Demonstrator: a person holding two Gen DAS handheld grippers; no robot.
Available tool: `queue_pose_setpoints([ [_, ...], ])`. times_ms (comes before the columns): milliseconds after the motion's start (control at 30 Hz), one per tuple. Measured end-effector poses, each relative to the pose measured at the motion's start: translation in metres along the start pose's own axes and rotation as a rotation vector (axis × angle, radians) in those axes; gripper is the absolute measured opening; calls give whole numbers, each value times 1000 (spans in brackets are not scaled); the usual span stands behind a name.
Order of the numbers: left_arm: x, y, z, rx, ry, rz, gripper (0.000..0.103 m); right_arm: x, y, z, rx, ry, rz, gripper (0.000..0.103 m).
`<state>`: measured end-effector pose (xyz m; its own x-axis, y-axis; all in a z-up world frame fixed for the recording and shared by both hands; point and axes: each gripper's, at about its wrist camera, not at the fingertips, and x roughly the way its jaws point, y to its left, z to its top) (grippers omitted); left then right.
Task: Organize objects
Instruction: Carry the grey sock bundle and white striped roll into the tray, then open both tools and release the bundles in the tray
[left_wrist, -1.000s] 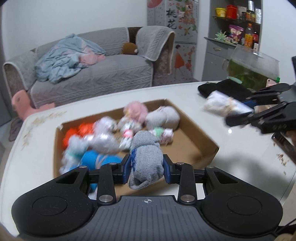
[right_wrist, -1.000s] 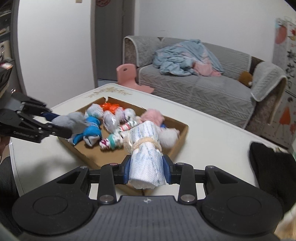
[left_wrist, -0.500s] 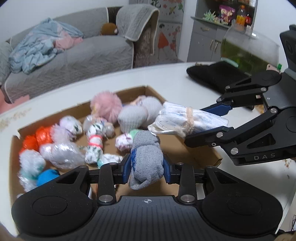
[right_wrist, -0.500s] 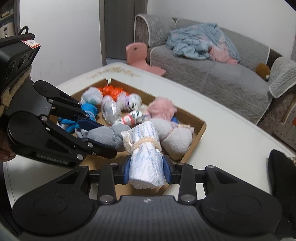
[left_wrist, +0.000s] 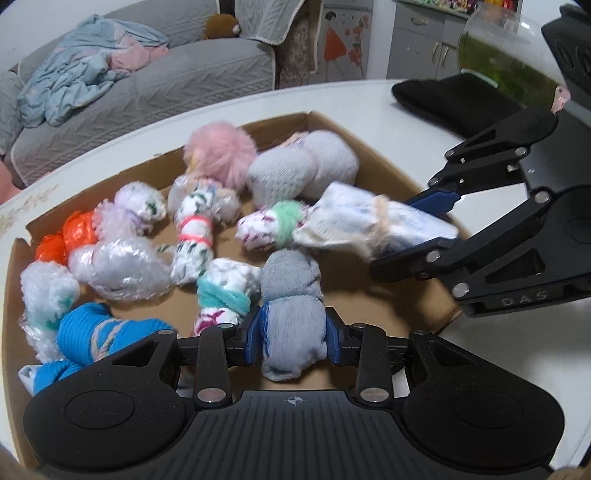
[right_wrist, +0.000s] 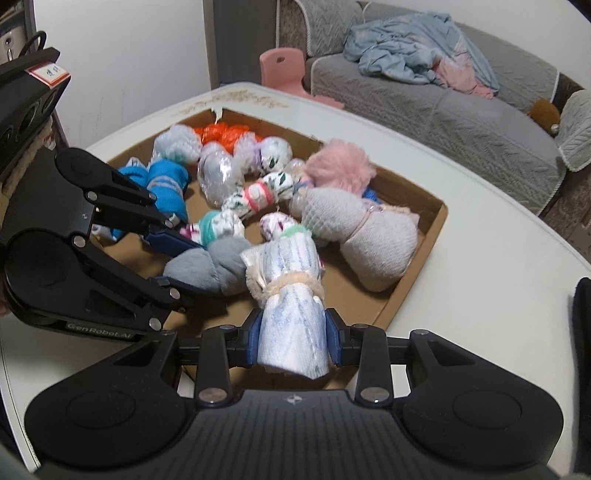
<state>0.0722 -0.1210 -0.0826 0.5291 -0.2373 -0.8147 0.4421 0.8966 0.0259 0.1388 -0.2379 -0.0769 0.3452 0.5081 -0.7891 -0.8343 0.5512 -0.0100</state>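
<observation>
Pinching a grey sock roll (left_wrist: 291, 317) in our left gripper (left_wrist: 293, 341) and a white-blue bundle (right_wrist: 291, 325) in our right gripper (right_wrist: 293, 341), we hang both low over the cardboard box (left_wrist: 406, 184), near its front, probably for release; beyond lie rolled socks, filling the far half.

— What sort of place is this?
— A home, most likely a living room. A grey quilted sofa (left_wrist: 155, 77) fills the upper left of the left wrist view, with a crumpled blue blanket (left_wrist: 74, 81) heaped on it and a small brown plush toy (left_wrist: 221, 26) by the armrest.
— Anything else?
— A child's pink chair (right_wrist: 282, 70) stands on the floor at the top centre of the right wrist view, and a grey cabinet (left_wrist: 421, 55) sits at the upper right of the left wrist view, behind a white table (left_wrist: 351, 99).
</observation>
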Motion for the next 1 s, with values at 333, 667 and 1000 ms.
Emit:
queue_pose_setpoints([
  [333, -6, 6, -1, -67, 38, 3, 42, 6, 12, 0, -47, 67, -12, 30],
  [667, -12, 13, -5, -254, 54, 82, 77, -1, 22, 2, 18, 69, -96, 51],
  [1000, -29, 20, -13, -366, 9, 85, 82, -11, 21, 5, 86, 32, -122, 60],
])
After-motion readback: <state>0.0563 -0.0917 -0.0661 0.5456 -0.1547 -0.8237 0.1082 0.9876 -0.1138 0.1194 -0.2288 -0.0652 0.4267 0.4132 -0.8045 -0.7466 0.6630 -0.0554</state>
